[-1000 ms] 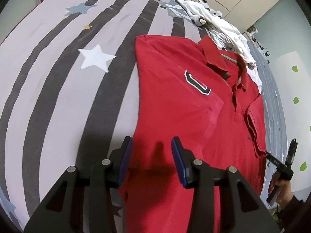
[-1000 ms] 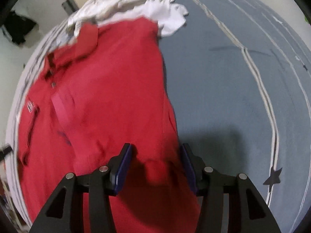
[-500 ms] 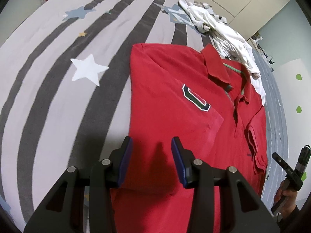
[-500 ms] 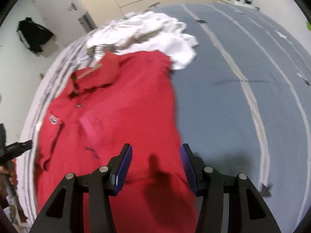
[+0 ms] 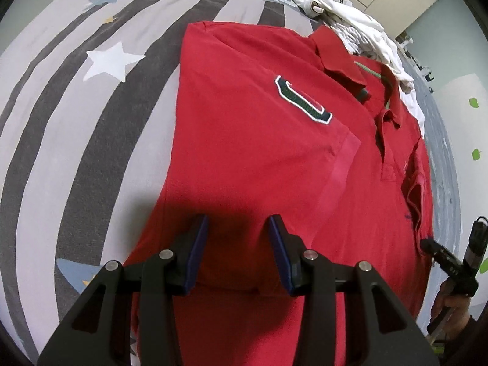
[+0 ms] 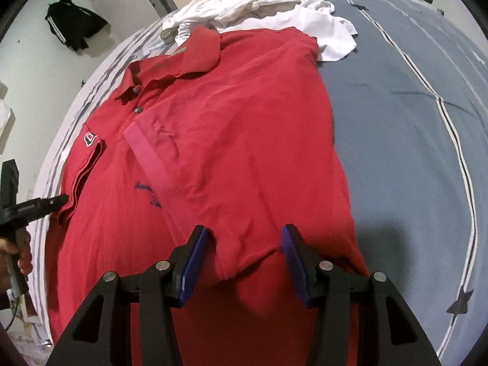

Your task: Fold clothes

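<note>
In the left wrist view, 1 red polo shirt (image 5: 259, 152) lay flat on the bed (image 5: 76, 128), whose cover here bore grey and dark stripes and several stars. Both sleeves were folded in over the chest, and 1 green patch (image 5: 302, 102) showed on the nearer sleeve. The left tongs (image 5: 238, 247) hung over the shirt's lower part with the jaws partly open and only flat cloth beneath the gap; nothing was gripped. A heap of white clothes (image 5: 344, 15) lay past the collar. At the far right edge a hand (image 5: 451, 302) held the other tool.

In the right wrist view, the same shirt (image 6: 238, 128) covered the middle of the bed (image 6: 411, 128), which on this side was blue with thin striped lines and 1 dark star. The right tongs (image 6: 244, 256) stood partly open over the shirt's lower right area, where a raised ripple of red cloth sat between the 2 blue pads (image 6: 195, 259); I could not tell whether they touched it. The white clothes (image 6: 268, 3) lay beyond the collar, touching the shirt's shoulder. 1 black garment (image 6: 73, 23) hung on the wall at upper left.
</note>
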Available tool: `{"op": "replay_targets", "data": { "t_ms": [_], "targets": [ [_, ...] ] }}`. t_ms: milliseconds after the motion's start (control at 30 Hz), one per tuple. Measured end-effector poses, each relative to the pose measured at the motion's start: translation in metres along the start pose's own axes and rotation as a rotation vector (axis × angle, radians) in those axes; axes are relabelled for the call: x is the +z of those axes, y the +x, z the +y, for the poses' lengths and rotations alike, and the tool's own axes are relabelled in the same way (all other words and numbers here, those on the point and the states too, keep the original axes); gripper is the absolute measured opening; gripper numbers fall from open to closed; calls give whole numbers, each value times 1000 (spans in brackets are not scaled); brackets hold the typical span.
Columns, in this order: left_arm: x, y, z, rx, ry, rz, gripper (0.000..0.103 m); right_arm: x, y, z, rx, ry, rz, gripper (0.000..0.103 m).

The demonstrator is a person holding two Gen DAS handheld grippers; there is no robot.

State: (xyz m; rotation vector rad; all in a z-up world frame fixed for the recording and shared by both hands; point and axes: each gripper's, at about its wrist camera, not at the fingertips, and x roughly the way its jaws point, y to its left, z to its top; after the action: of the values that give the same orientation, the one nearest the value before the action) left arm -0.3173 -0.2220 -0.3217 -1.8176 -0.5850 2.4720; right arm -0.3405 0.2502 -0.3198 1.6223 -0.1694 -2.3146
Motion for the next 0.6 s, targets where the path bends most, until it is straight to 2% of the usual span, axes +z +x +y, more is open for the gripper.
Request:
{"op": "replay_targets", "data": {
  "t_ms": [100,200,367,500,600],
  "targets": [
    [12,-12,4,6,-7,-44,38,6,-7,-1,-11,3,22,46],
    [32,-18,11,29,-4,-76,38,21,-22,3,-36,-6,-28,47],
    [73,-11,22,60,-15,-109,38,74,-19,8,-101,-9,-96,48],
    [110,6,17,88,22,-127,38,124,3,9,-171,-36,-139,48],
    [140,21,7,96,56,-134,38,159,23,10,-186,-46,-149,48]
  ]
}}
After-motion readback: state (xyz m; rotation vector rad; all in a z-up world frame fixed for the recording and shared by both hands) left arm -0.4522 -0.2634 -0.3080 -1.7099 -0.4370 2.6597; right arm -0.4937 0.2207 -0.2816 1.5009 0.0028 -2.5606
